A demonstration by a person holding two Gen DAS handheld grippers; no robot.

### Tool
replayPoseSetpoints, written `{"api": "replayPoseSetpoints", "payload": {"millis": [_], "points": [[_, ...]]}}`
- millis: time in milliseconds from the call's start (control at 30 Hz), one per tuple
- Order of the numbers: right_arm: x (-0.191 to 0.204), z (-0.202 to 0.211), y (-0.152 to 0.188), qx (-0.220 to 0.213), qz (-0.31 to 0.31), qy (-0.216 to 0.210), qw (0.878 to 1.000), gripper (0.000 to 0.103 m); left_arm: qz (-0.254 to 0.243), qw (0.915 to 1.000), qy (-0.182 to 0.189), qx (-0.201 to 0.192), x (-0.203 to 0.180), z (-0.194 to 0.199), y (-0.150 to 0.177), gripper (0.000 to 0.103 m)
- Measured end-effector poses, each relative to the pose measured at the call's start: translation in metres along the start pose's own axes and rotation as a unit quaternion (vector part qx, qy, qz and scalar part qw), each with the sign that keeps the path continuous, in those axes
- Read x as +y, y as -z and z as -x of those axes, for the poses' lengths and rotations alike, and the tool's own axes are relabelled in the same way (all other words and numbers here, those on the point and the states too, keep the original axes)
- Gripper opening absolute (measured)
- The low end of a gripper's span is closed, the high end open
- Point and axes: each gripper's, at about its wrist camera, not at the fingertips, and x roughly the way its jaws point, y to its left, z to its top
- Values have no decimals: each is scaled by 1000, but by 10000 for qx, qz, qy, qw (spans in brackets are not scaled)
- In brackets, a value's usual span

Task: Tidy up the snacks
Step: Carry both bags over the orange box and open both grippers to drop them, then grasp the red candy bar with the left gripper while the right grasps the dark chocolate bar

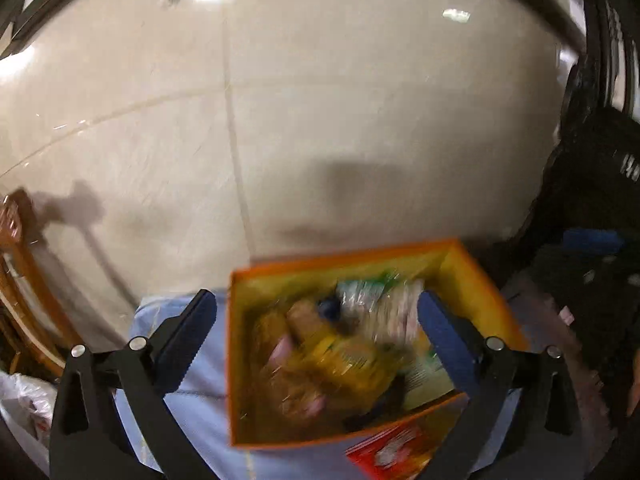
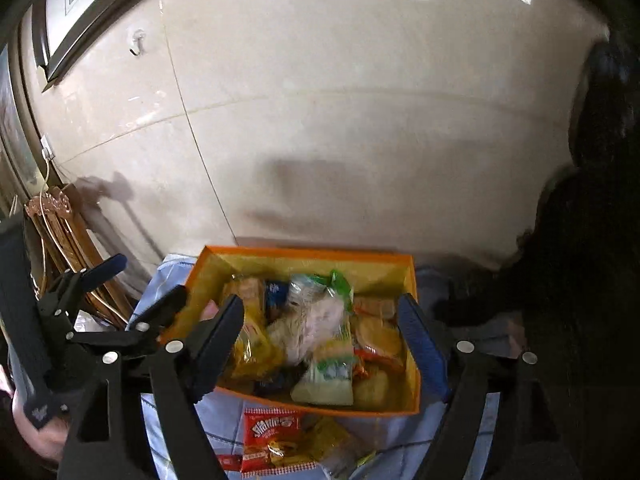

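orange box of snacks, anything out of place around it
Yes. A red snack packet and a yellow packet lie on the blue cloth in front of the orange box, outside it, while the other snacks are piled inside.

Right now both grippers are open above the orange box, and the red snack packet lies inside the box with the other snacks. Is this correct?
Not quite. The red snack packet lies outside the orange box, on the blue cloth in front of it, as the right wrist view shows. The left gripper and right gripper are open.
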Motion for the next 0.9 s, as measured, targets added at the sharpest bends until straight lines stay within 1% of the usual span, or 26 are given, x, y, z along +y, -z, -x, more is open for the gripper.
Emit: {"api": "replayPoseSetpoints", "payload": {"millis": [133, 200, 300, 333, 400, 433, 533, 567, 600, 667, 733, 833, 900], "points": [[-5, -10, 37, 279, 13, 77, 9996, 79, 89, 9991, -168, 379, 11, -10, 42, 99], [-3, -9, 56, 379, 62, 51, 9992, 79, 106, 9983, -158, 545, 13, -9, 64, 99], [2, -1, 102, 592, 261, -2, 9979, 79, -137, 9971, -148, 732, 7, -2, 98, 99], [3, 2, 113, 664, 311, -41, 9973, 79, -192, 9967, -107, 777, 5, 2, 109, 99], [7, 4, 142, 882, 440, -110, 9951, 79, -246, 9956, 96, 904, 2, 13, 135, 99], [10, 6, 161, 1013, 550, -150, 9932, 79, -275, 9948, 157, 968, 1, 18, 147, 99], [17, 9, 205, 1339, 858, -149, 9872, 79, -434, 9905, 480, 1215, -6, 33, 190, 99], [19, 10, 219, 1434, 966, -146, 9848, 79, -488, 9895, 516, 1255, -9, 34, 198, 99], [21, 10, 228, 1495, 1051, -134, 9831, 79, -590, 9876, 540, 1349, -12, 36, 213, 99], [21, 9, 253, 1621, 1285, -37, 9784, 79, -666, 9848, 560, 1503, -15, 34, 231, 99], [20, 5, 268, 1748, 1401, -45, 9746, 79, -714, 9827, 591, 1603, -18, 28, 245, 99], [23, 2, 281, 1739, 1655, -178, 9706, 79, -754, 9826, 553, 1602, -21, 24, 254, 99], [22, -3, 288, 1727, 1818, -110, 9680, 79, -735, 9823, 505, 1647, -21, 15, 258, 99]]}}
